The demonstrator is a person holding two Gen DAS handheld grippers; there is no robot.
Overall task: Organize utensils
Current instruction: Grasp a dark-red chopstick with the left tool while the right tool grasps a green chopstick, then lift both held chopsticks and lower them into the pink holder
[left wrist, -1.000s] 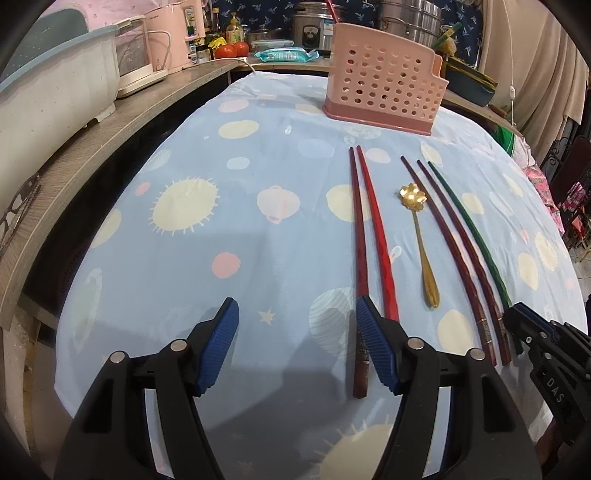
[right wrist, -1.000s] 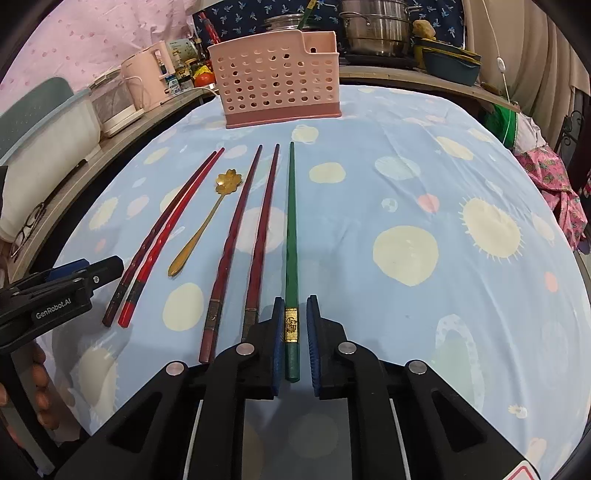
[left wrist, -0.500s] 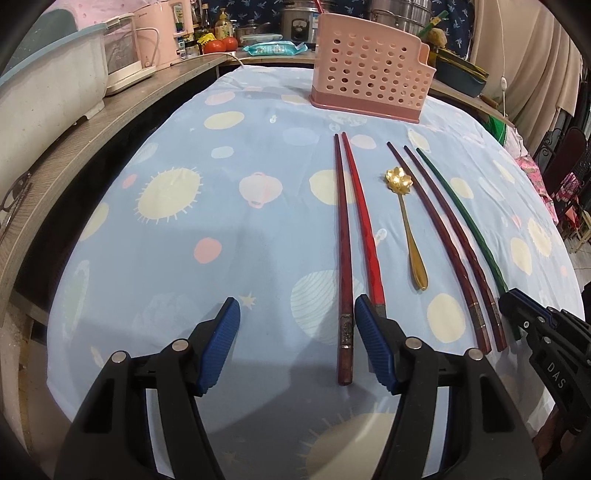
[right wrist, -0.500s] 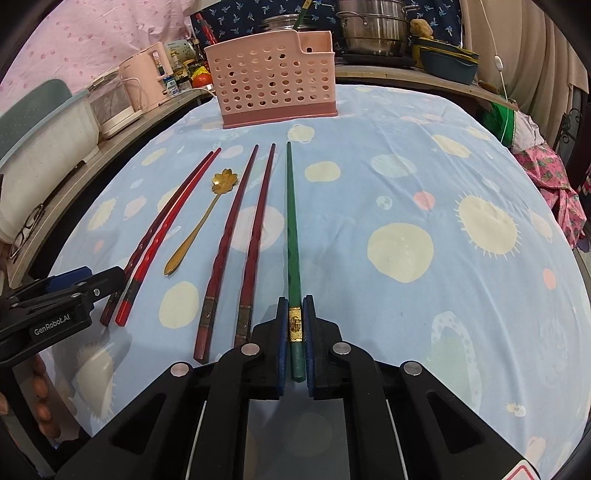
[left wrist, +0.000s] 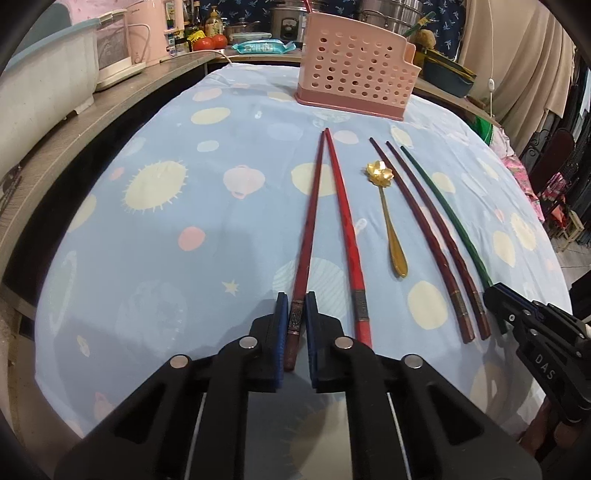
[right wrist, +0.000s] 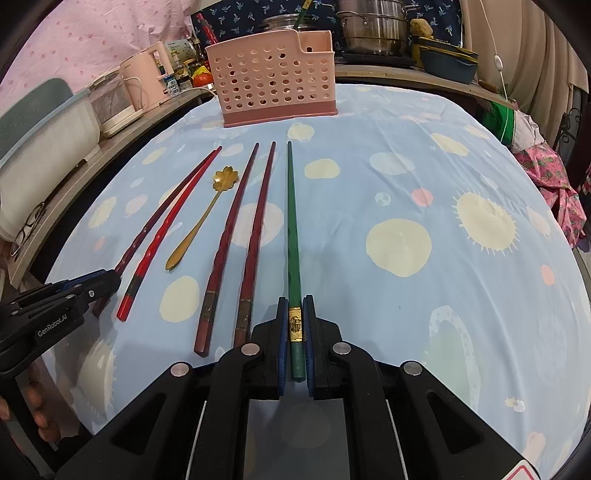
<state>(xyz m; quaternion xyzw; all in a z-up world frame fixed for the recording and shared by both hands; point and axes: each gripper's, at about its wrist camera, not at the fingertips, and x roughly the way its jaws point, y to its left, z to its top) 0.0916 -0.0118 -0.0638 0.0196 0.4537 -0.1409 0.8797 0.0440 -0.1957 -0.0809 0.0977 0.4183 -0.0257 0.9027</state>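
Several chopsticks and a gold flower-bowl spoon [left wrist: 388,210] lie side by side on the blue patterned tablecloth [left wrist: 166,240]. My left gripper [left wrist: 296,306] is shut on the near end of the dark red chopstick [left wrist: 308,225], the leftmost one, which lies on the cloth. A brighter red chopstick [left wrist: 345,225] lies just to its right. My right gripper [right wrist: 295,310] is shut on the green chopstick [right wrist: 292,221] near its gold band, also on the cloth. Two maroon chopsticks [right wrist: 236,229] lie between spoon and green one. The pink perforated utensil holder [right wrist: 275,92] stands upright at the far side.
A wooden counter [left wrist: 85,122] runs along the left and back with a pale tub [left wrist: 40,81], pink appliances, tomatoes and steel pots [right wrist: 373,26]. Eyeglasses [right wrist: 27,229] lie on the counter edge. Pink cloth [right wrist: 550,184] hangs off the right.
My left gripper moved right over the dark red chopstick and closed on its near end. My right gripper stays shut on the green chopstick.
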